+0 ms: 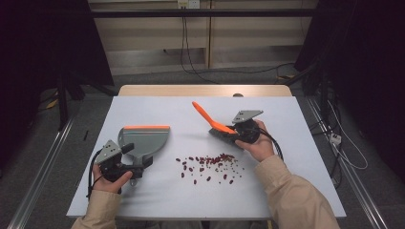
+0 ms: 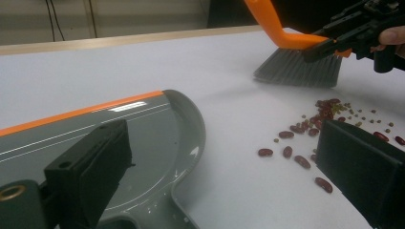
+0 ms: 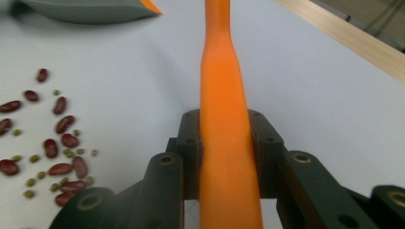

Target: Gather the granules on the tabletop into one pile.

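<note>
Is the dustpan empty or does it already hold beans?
Empty: the dustpan shows a bare grey tray, while the beans lie scattered on the table.

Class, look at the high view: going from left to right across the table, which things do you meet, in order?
Left gripper → grey dustpan → scattered beans → orange-handled brush → right gripper.

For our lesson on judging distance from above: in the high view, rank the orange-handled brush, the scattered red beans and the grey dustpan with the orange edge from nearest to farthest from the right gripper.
1. Orange-handled brush with dark bristles: clamped in the right gripper, handle pointing up-left.
2. Scattered red beans: on the table, below and left of the gripper.
3. Grey dustpan with the orange edge: far left, at the left gripper.
</note>
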Demonstrator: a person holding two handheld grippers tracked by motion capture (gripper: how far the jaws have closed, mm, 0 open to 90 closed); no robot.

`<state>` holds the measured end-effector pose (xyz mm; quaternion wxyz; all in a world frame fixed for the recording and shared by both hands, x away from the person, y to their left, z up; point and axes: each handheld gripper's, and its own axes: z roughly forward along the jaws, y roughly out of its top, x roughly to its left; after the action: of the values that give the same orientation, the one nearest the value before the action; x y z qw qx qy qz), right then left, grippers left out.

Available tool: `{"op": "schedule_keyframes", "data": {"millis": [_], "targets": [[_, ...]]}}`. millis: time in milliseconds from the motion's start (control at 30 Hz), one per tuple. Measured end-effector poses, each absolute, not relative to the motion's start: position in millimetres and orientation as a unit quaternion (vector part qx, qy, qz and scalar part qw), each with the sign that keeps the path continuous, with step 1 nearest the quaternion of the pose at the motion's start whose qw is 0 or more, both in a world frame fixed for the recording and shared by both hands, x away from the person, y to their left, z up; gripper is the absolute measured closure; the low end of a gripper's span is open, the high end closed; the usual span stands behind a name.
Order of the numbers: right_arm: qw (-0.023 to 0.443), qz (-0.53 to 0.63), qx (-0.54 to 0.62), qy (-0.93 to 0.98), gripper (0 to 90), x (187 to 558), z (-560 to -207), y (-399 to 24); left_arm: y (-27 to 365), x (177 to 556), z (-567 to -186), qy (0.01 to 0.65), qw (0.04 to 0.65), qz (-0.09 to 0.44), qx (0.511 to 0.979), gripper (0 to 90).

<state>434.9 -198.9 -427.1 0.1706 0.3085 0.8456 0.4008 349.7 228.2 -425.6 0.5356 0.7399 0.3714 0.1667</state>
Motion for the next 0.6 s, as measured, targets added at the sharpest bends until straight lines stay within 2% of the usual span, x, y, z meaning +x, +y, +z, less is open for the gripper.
{"op": "schedule_keyframes", "data": {"millis": [133,267,433,600], "targets": [[0.167,0.403,0.346,0.83,70.6,436,-427,-197,229,349,-425,0.371,0.537,0.168,0.739,4.9],[0.143,0.392,0.38,0.825,70.3,437,-425,-195,228,349,-425,0.37,0.537,0.167,0.74,4.9],[0.153,0.366,0.415,0.819,70.8,437,-420,-190,228,349,-425,0.37,0.536,0.168,0.74,4.9],[0.156,0.408,0.456,0.776,70.9,436,-414,-188,228,348,-424,0.369,0.538,0.168,0.739,4.9]]}}
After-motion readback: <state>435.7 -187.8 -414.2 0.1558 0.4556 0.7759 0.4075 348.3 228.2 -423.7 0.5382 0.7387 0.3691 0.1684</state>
